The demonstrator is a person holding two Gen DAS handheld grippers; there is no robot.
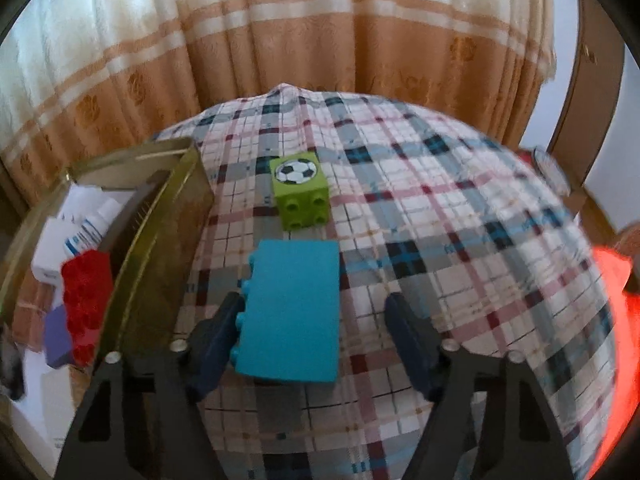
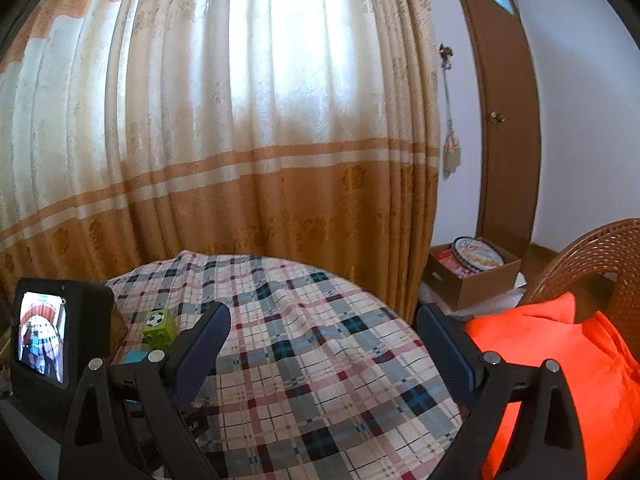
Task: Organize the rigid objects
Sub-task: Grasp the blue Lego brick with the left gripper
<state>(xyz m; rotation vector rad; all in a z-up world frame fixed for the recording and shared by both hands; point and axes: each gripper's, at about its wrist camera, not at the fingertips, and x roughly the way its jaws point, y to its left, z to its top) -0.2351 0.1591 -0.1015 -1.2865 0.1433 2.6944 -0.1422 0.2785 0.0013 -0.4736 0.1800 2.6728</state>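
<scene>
The teal building block (image 1: 290,310) lies on its side on the plaid tablecloth (image 1: 440,216), studs facing the metal tin (image 1: 168,240) that stands just beside it. The left gripper (image 1: 316,340) straddles this block with its jaws parted: the left finger (image 1: 218,340) sits against the studded side, while the right finger (image 1: 412,344) stands clear of the block's smooth side with cloth showing between, so the block is not clamped. Just beyond the teal block, farther from the camera, a green block with a football print (image 1: 301,192) rests on the cloth, also on its side, apart from the teal one. On the other side of the teal block, inside the tin, sit a red studded block (image 1: 86,300), a purple piece (image 1: 58,334) and white boxes (image 1: 80,228). In the right wrist view the right gripper (image 2: 324,344) hovers over bare cloth with its jaws spread wide and nothing between them; an orange cushion (image 2: 552,372) on a wicker chair (image 2: 600,256) lies off to its side, far from the teal block.
</scene>
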